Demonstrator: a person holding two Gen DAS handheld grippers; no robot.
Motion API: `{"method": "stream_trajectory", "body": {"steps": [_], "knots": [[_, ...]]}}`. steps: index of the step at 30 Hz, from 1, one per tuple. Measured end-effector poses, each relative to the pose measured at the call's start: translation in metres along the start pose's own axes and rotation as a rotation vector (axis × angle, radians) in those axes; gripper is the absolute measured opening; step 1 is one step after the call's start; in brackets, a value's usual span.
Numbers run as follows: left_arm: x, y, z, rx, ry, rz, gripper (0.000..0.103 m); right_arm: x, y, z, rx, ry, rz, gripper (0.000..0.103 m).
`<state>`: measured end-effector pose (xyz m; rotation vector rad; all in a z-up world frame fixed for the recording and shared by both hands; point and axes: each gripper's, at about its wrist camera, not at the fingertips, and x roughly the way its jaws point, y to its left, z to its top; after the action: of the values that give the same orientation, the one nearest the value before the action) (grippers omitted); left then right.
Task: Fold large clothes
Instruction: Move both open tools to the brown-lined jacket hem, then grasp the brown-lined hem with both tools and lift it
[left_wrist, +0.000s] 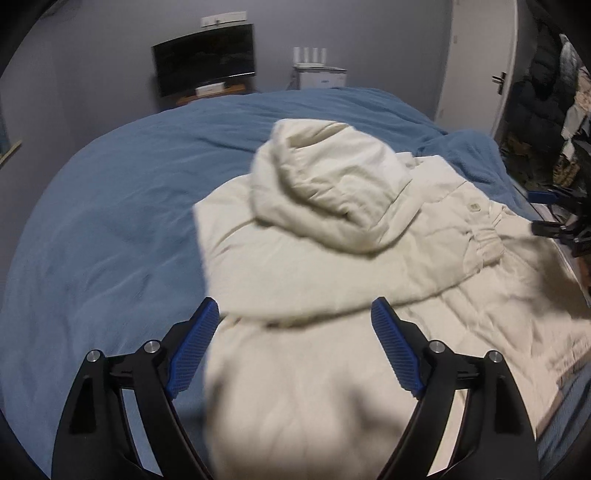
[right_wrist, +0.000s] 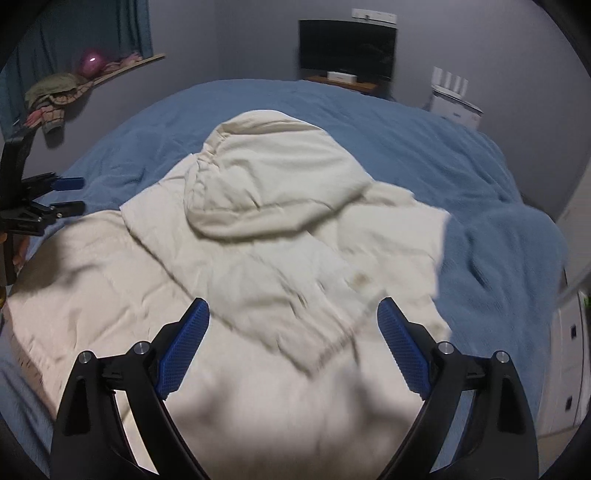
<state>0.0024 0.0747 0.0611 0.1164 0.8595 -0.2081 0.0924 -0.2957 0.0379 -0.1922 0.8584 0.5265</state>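
1. While the cream hooded jacket (left_wrist: 332, 266) lies spread on the blue bed cover (left_wrist: 110, 206), both grippers hover over its near end with nothing between their fingers.
2. Seen from the left wrist, the left gripper (left_wrist: 295, 314) has its blue-padded fingers (left_wrist: 194, 347) spread wide, one over the jacket's left edge, the other over the cream cloth.
3. Seen from the right wrist, the right gripper (right_wrist: 293, 314) is spread just as wide above the jacket's middle.
4. The hood (right_wrist: 273, 184) lies flopped down onto the jacket's upper part, its rounded top towards the far side of the bed.
5. A sleeve (right_wrist: 325, 295) is folded across the body, its ribbed cuff near the right gripper.
6. Against the grey far wall stand a dark television (left_wrist: 205, 59) and a white box (left_wrist: 319, 75).
7. A white door (left_wrist: 476, 62) shows at the right of the left wrist view.
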Motion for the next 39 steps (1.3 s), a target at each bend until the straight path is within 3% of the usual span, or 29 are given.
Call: {"method": "stream_trajectory", "body": {"steps": [6,11,20,26,31,35,39], "knots": [[-0.035,0.017,-0.036,-0.084,0.045,0.018,0.085,-0.035,-0.018,-0.039,0.11,0.035,-0.036,0.089],[-0.061,0.014,-0.059,-0.077,0.071,0.03,0.085,-0.06,-0.02,-0.064,0.169,0.043,-0.04,0.089],[-0.092,0.001,-0.109,-0.095,0.144,-0.019,0.085,-0.103,-0.02,-0.111,0.235,0.045,-0.036,0.089],[-0.103,-0.007,-0.135,-0.126,0.154,-0.035,0.078,-0.121,-0.016,-0.138,0.24,0.073,-0.05,0.089],[-0.101,0.004,-0.151,-0.214,0.185,-0.097,0.053,-0.126,-0.02,-0.159,0.282,0.099,-0.039,0.089],[-0.102,0.005,-0.157,-0.248,0.196,-0.15,0.051,-0.123,-0.02,-0.172,0.305,0.126,-0.006,0.088],[-0.106,0.001,-0.164,-0.234,0.204,-0.164,0.051,-0.12,-0.017,-0.185,0.325,0.17,0.042,0.075]]}}
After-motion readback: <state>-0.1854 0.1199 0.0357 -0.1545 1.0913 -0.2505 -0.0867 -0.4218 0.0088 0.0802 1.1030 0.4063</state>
